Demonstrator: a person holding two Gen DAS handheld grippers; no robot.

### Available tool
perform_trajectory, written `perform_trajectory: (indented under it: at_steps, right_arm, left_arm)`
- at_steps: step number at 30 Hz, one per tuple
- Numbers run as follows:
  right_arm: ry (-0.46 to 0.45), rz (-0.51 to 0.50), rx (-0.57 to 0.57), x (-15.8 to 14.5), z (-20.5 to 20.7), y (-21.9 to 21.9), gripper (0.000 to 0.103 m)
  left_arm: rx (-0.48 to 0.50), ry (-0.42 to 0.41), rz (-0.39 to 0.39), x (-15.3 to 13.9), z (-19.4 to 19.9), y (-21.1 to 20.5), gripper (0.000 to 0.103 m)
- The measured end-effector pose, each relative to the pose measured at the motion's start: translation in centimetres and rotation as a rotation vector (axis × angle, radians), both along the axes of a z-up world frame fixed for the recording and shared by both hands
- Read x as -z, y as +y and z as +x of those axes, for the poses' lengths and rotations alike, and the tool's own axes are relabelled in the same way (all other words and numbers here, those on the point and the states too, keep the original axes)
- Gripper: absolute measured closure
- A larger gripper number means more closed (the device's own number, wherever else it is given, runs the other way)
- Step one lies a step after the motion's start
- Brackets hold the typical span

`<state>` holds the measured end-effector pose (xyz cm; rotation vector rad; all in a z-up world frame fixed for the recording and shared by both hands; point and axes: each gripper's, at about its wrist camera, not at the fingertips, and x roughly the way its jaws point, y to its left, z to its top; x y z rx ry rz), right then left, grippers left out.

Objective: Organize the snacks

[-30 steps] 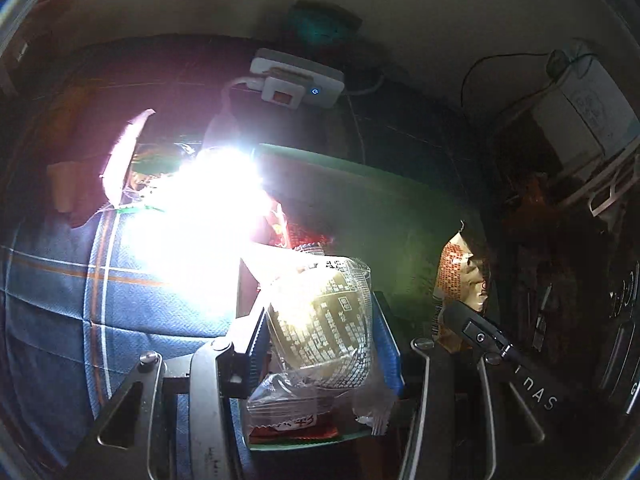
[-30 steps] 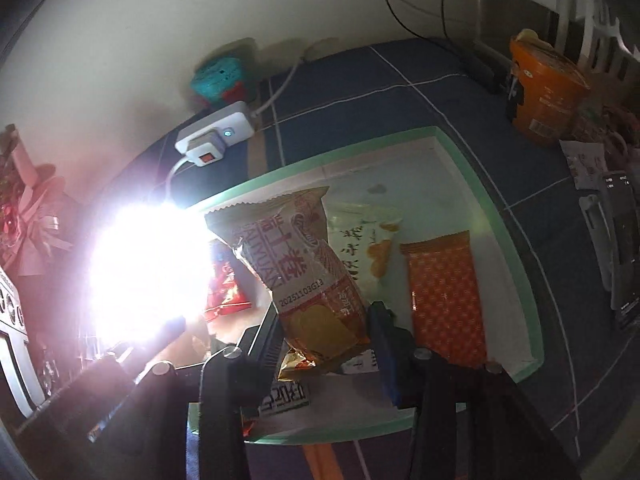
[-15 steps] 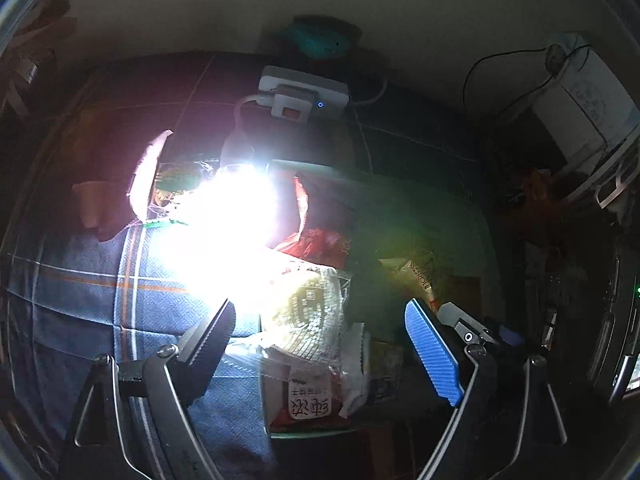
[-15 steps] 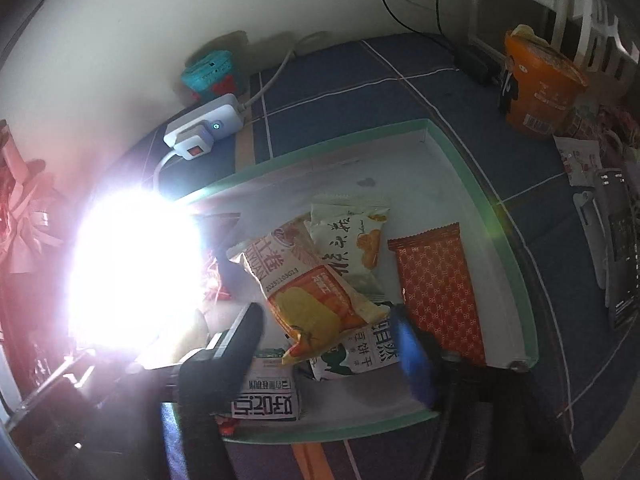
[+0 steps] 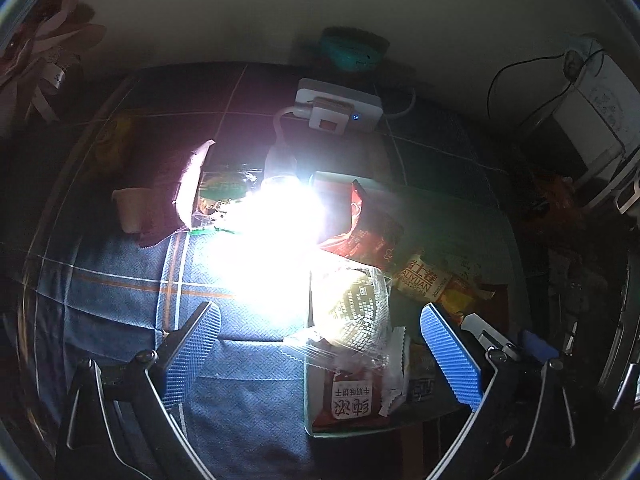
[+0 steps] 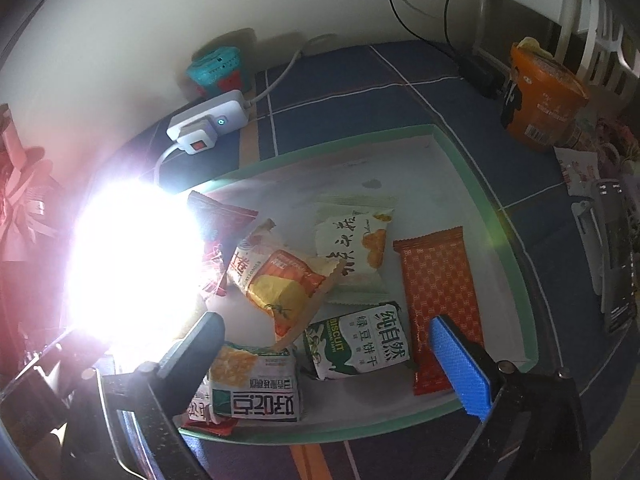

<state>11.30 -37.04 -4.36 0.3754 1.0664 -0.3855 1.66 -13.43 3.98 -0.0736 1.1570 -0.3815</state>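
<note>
A green-rimmed white tray (image 6: 480,184) holds several snack packets. An orange-yellow packet (image 6: 280,280) lies flat in it, just beyond my right gripper (image 6: 328,356), whose jaws are opening wide with nothing pressed between them. Around it lie a white-green packet (image 6: 352,240), an orange-red bar (image 6: 436,280) and a green biscuit packet (image 6: 360,344). In the left wrist view a clear-wrapped round cake (image 5: 352,312) rests at the tray's near edge (image 5: 306,380) on a red packet (image 5: 352,396). My left gripper (image 5: 320,354) is opening around it, and its pads stand well clear.
A glaring lamp (image 6: 132,248) washes out the tray's left end. Behind it sit a white power strip (image 6: 208,120) and a teal object (image 6: 218,66). An orange cup (image 6: 540,96) and a dark device (image 6: 616,260) stand at the right on the blue checked cloth (image 5: 120,300).
Both grippers have gone from shut to wide open. The round cake and the orange-yellow packet were let go and now lie in the tray. The left gripper has drawn back and up.
</note>
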Motion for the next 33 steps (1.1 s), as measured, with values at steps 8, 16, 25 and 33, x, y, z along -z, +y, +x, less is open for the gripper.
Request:
perform_trajectory:
  at_steps: [8, 16, 25, 33]
  right_arm:
    - [0.0, -0.006, 0.003, -0.1, -0.1, 0.2, 0.0]
    - [0.009, -0.028, 0.004, -0.4, -0.3, 0.8, 0.0]
    - [-0.001, -0.039, 0.0, -0.8, -1.2, 2.8, 0.0]
    - [-0.002, -0.053, -0.036, -0.8, -3.1, 5.2, 0.0]
  left_arm:
    - [-0.046, 0.005, 0.024, 0.1, 0.2, 1.5, 0.003]
    - [-0.102, -0.03, 0.134, 0.0, 0.5, 2.8, 0.003]
    - [-0.092, -0.04, 0.204, -0.1, -1.5, 3.4, 0.003]
    - [-0.065, -0.04, 0.198, -0.6, -3.8, 4.8, 0.003]
